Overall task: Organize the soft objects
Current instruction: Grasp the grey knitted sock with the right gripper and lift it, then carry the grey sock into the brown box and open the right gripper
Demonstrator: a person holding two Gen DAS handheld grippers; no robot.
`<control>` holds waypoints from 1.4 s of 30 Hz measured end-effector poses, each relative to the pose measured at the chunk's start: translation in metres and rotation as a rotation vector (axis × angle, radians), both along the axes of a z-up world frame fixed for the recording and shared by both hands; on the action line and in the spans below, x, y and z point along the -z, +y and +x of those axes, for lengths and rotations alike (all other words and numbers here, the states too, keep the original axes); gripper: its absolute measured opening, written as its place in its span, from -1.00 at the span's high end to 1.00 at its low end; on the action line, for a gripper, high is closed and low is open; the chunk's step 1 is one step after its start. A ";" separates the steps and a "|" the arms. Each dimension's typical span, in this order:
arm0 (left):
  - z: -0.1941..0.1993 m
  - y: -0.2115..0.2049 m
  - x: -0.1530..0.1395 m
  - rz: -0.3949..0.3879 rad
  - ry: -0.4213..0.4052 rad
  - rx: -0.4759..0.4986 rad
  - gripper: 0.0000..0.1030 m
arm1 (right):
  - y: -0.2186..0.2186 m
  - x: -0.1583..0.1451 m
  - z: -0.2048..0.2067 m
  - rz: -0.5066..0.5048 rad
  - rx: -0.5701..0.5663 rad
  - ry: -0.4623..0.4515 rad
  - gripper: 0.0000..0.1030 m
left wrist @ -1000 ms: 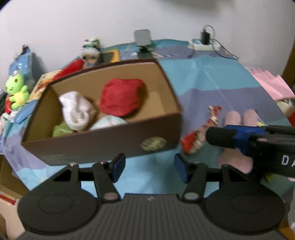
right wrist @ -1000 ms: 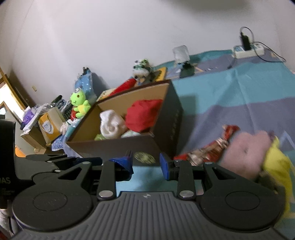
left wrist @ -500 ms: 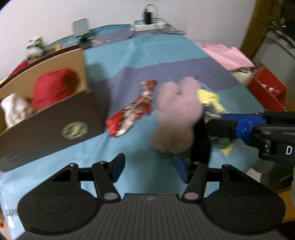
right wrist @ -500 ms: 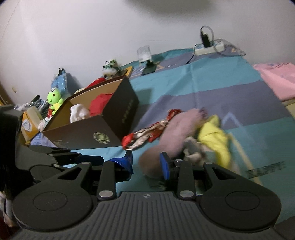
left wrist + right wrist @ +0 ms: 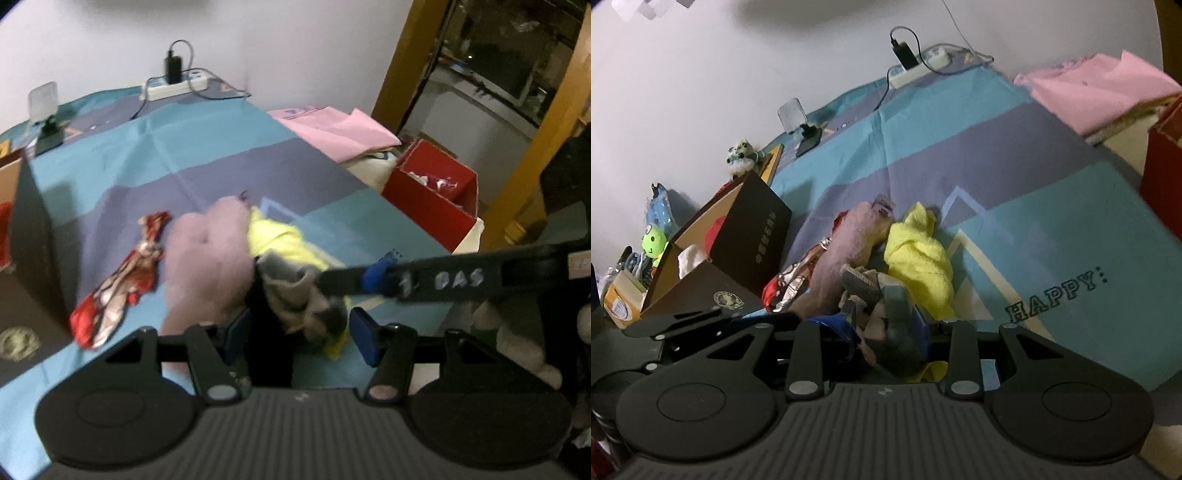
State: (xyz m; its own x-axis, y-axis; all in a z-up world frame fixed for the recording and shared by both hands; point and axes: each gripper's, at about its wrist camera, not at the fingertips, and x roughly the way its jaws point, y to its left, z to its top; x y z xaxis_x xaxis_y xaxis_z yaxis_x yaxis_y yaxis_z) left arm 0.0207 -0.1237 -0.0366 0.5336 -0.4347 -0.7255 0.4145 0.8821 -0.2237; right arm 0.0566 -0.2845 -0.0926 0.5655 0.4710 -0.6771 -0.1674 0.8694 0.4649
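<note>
At far left my box (image 5: 713, 273) now sits at the frame edge; a second ago it filled both views, so I have swung both tools right, onto the loose pile. That means the next pick comes from here and goes back left to the box, which already holds a red item and a white one. Just right of the box lies the red patterned cloth (image 5: 122, 284), then the pink plush (image 5: 207, 266), touching the grey piece (image 5: 295, 291) and the yellow cloth (image 5: 919, 258) beside it. My left gripper (image 5: 295, 336) is wide open and holds nothing; its fingers straddle the near end of the grey piece and a dark item under it. My right gripper (image 5: 886, 328) is down in the pile with its blue pads either side of the grey piece; I cannot tell whether they have pinched it yet. The teal sheet (image 5: 1071, 229) runs off right.
</note>
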 end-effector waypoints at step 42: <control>-0.009 0.082 -0.068 -0.110 -0.318 -0.032 0.13 | 0.079 -0.068 0.029 0.291 -0.101 -0.121 0.78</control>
State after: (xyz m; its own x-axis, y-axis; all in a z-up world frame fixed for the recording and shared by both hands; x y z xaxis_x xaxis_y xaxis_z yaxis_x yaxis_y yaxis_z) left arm 0.0114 -0.0422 0.0312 0.7406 -0.4803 -0.4699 0.4512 0.8737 -0.1819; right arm 0.0851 -0.2059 -0.0242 0.5741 0.6927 -0.4366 -0.3153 0.6791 0.6629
